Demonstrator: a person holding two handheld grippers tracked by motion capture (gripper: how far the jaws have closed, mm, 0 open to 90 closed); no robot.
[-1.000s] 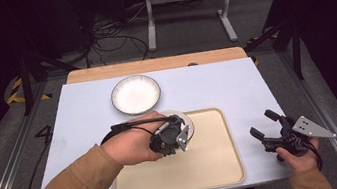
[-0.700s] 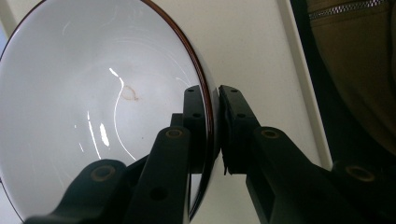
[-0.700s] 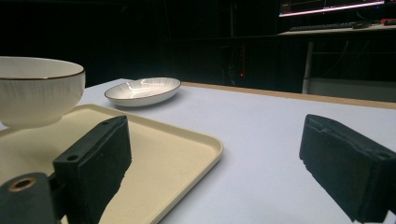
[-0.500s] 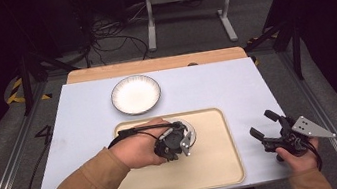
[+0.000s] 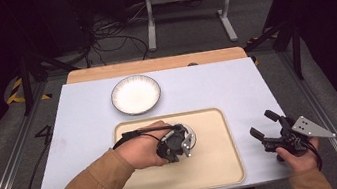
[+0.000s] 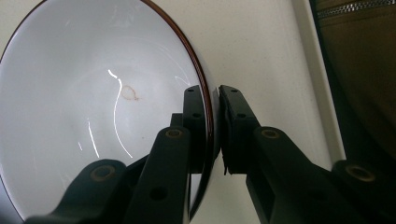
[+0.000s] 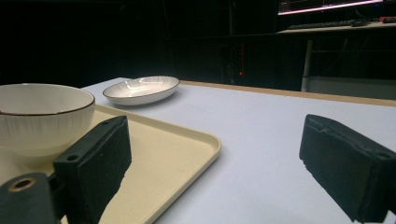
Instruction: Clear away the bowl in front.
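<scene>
A white bowl with a dark rim sits in the far left part of the beige tray. My left gripper is shut on the bowl's rim, one jaw inside and one outside. In the left gripper view the rim runs between the jaws of my left gripper, with the bowl's white inside to the left. My right gripper is held open just right of the tray, near the table's front edge, with nothing between its fingers. The right gripper view looks past its open jaws at the bowl on the tray.
A shallow white plate lies on the pale table top beyond the tray, also seen as the plate in the right gripper view. A wooden strip runs along the table's far edge. Dark floor, cables and a metal stand lie behind.
My left gripper has carried the bowl a little nearer to the person, from the tray's far edge further onto the tray. The right gripper has stayed still.
</scene>
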